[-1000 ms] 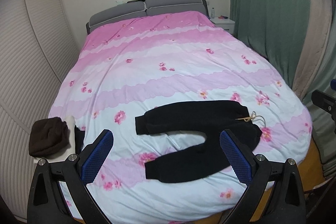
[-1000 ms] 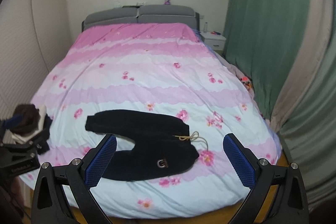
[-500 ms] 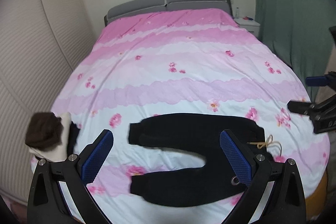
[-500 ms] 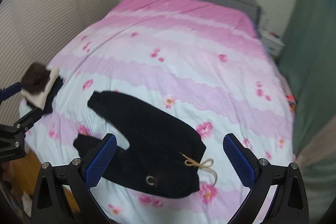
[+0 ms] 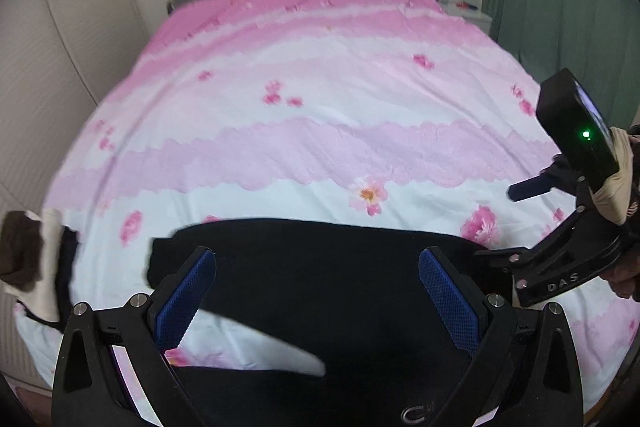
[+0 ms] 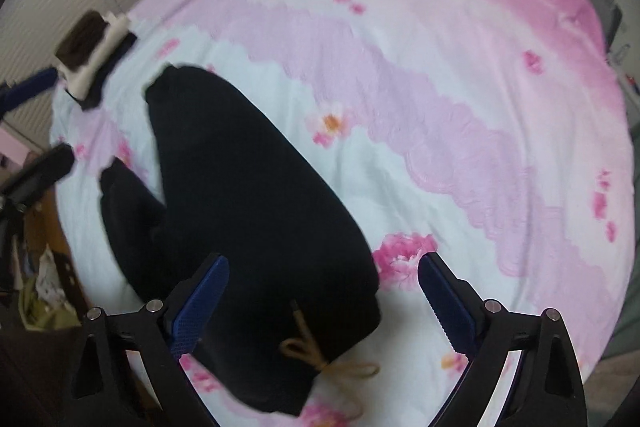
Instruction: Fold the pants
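I see pants [image 5: 320,291] flat on bed [image 5: 320,147] | left claw [image 5: 318,299] wide open, empty, above legs | right claw [image 6: 322,303] wide open, empty, above waistband

— What are the pants [image 6: 248,195] made of?
— Matt black fleecy cloth, with a tan twisted cord [image 6: 320,359].
— And the bed cover [image 5: 320,131]?
— Smooth printed cotton-like cloth.
— The left gripper [image 5: 320,303]?
— Matt black plastic, textured blue rubbery pads [image 5: 186,297], shiny metal screws.

Floral duvet [image 5: 312,131], folded clothes [image 5: 32,255]
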`<state>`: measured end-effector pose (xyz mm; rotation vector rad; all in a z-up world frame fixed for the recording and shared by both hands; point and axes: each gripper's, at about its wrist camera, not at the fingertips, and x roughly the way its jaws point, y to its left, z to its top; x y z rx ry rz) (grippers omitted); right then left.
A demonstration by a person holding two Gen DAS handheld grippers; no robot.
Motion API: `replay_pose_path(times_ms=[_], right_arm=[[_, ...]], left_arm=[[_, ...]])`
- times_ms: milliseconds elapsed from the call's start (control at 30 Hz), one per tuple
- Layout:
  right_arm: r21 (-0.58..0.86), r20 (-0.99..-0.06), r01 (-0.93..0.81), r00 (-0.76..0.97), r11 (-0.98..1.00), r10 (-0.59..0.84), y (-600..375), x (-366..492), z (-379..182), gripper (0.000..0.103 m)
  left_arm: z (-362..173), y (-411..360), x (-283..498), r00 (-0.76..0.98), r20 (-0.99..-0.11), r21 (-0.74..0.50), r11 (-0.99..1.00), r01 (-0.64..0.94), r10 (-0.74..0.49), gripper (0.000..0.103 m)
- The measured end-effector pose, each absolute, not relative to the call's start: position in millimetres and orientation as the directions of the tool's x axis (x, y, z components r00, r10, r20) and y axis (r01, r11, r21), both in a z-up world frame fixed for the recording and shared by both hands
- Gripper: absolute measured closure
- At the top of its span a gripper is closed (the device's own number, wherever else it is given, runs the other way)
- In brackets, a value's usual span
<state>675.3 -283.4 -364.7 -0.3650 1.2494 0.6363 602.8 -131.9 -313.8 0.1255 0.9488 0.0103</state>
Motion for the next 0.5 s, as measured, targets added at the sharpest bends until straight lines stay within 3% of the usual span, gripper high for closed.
replay_pose_path(times_ms=[333,400,500], right_arm=[[0.188,-0.954,-0.677,0.046,0.711,0.296,-276.8,722.5,-432.9,0.015],[0.216,-0.954,-0.687,0.003,0.694,0.300,-272.8,730.5,-442.9,0.021],[0.265,-0.951,-0.686,-0.072,0.678,0.300,-266.9,739.5,-459.4,0.040]], left_arm=[[-373.8,-125.1,645.6,0.496,-0.865,0.104,0.994,0.031,0.075,0.000],[-375.4,-122.7,649.2,0.499,-0.863,0.110,0.994,0.025,0.083,0.000],[-375.7,-116.8,653.2,0.498,-0.863,0.106,0.994,0.009,0.088,0.000]])
